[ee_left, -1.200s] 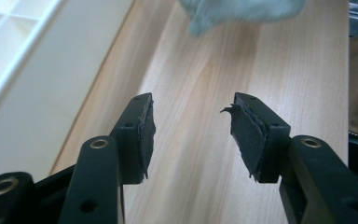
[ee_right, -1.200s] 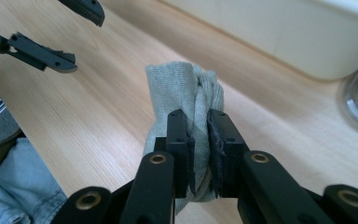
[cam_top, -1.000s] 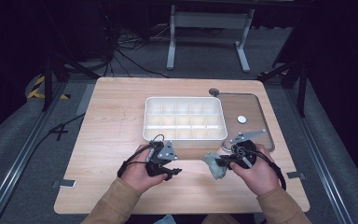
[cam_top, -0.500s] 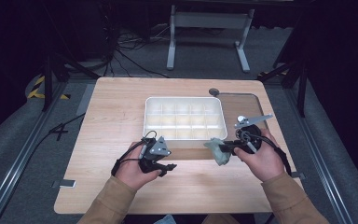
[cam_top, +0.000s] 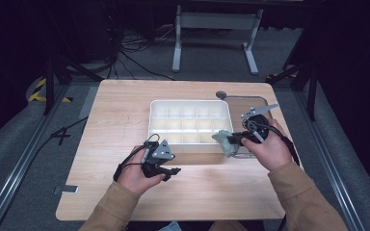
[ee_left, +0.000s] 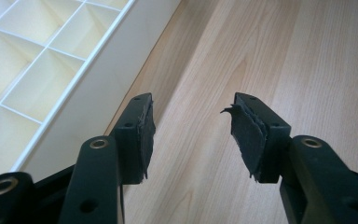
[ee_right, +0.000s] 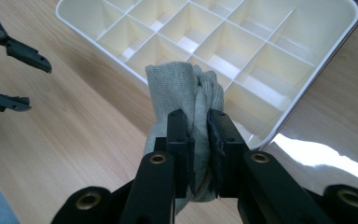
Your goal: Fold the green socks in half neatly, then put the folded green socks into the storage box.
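right claw (ee_right: 199, 140) clamped on grey cloth (ee_right: 186, 91) at tray (ee_right: 303, 93) rim; left claw (ee_left: 193, 135) apart over bare table (ee_left: 279, 56)

Left claw (ee_left: 193, 135) agape, right claw (ee_right: 200, 140) clamped.

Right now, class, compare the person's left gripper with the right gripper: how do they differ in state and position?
The left gripper has its jaws spread apart with nothing between them; the right gripper is clamped on a grey cloth. The left gripper sits over bare wooden table beside the white divided tray's near edge; the right gripper holds the cloth at the tray's near right corner. Both have black, padded jaws.
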### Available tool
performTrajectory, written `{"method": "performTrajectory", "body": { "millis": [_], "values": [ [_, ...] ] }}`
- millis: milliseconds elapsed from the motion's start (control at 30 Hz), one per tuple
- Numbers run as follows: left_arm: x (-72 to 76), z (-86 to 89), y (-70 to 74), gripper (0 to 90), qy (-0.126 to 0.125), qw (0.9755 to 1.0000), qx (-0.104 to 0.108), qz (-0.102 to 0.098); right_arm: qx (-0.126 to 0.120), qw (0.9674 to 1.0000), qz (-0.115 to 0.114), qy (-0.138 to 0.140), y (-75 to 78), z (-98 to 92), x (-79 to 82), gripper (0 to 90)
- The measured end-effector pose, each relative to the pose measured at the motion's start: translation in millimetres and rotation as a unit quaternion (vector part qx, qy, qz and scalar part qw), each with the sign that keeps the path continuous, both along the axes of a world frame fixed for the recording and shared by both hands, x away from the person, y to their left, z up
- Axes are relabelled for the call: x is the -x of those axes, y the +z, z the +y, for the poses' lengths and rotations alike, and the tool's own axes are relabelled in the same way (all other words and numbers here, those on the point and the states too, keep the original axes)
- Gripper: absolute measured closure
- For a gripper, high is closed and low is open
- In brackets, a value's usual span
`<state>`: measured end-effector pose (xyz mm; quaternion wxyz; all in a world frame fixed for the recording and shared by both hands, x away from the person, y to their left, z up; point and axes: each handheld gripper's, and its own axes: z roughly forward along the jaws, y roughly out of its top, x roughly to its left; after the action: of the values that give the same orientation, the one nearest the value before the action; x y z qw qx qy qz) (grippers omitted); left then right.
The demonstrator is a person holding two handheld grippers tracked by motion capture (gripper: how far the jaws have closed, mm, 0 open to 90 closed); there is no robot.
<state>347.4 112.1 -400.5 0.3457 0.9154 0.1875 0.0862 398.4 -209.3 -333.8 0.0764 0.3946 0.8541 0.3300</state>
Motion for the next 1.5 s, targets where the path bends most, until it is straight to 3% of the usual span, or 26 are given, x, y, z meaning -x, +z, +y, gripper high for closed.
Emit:
{"method": "performTrajectory", "body": {
  "millis": [700,1067,1400,1500],
  "values": [
    [-1.0,5.0,0.5,49.4,0.007,1.0000,0.006,0.001,0.021,0.9996,-0.010,-0.015,4.6,0.8,-47.2,79.8],
    [0.2,5.1,0.5,49.4,0.006,1.0000,0.003,0.002,0.035,0.9992,-0.017,-0.013,-7.3,5.0,-61.9,79.6],
    [-0.4,4.4,-0.3,49.4,0.004,1.0000,0.002,0.004,0.076,0.9970,-0.007,-0.006,-29.3,17.0,-71.9,79.7],
    [0.3,4.3,0.0,49.4,0.005,1.0000,0.003,0.005,0.102,0.9948,-0.005,0.002,-37.2,21.2,-73.2,79.7]
  ]
}}
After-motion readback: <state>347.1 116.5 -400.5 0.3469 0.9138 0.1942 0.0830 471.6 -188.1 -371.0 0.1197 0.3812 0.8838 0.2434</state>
